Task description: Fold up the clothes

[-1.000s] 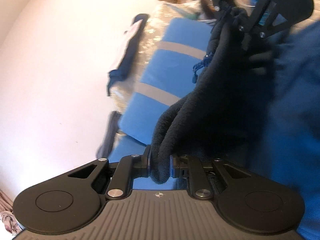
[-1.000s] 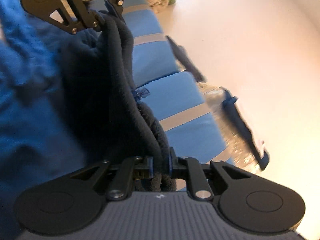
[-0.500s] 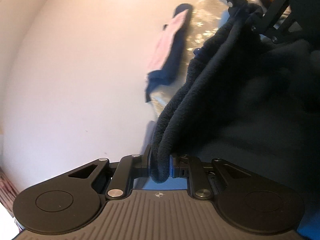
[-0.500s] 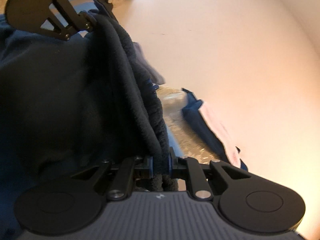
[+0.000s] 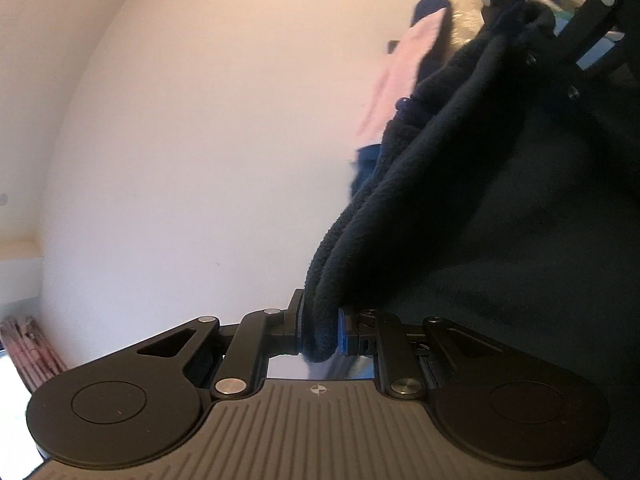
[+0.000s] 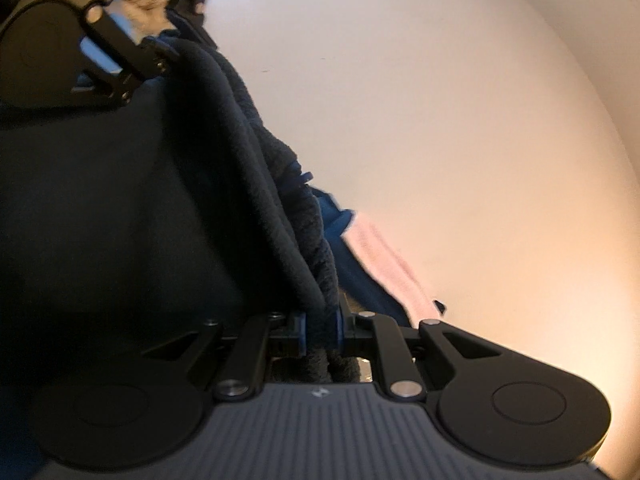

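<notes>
I have the left gripper point(image 5: 319, 334) clenched on the thick rolled edge of a dark navy fleece garment point(image 5: 500, 208), the hem pinched between its blue-faced pads point(image 5: 342, 330). From the left wrist camera the doubled, cord-like edge of the fleece runs up and to the right from my jaws to the right gripper point(image 5: 520, 10), which shows at the top right corner and bites the same edge there. The rest of the fleece hangs as a broad dark sheet filling the right side of that view.

On the right wrist camera the picture mirrors this. The right gripper point(image 6: 320, 330) is closed on the fleece garment point(image 6: 120, 200) too, with the bunched edge squeezed between its pads point(image 6: 301, 330) and a tuft of fabric poking out behind them. The edge climbs up and to the left to the left gripper point(image 6: 160, 54), seen at the top left holding the far end. So the garment is held in the air, stretched between both grippers along one edge, with its body drooping to one side.

Behind it I see a plain pale wall point(image 5: 200, 140). A pink and blue cloth point(image 5: 394, 80) lies just past the fleece edge, blurred; I cannot tell what it is. It shows again in the right view point(image 6: 380, 256), close to the right gripper's linkage.
</notes>
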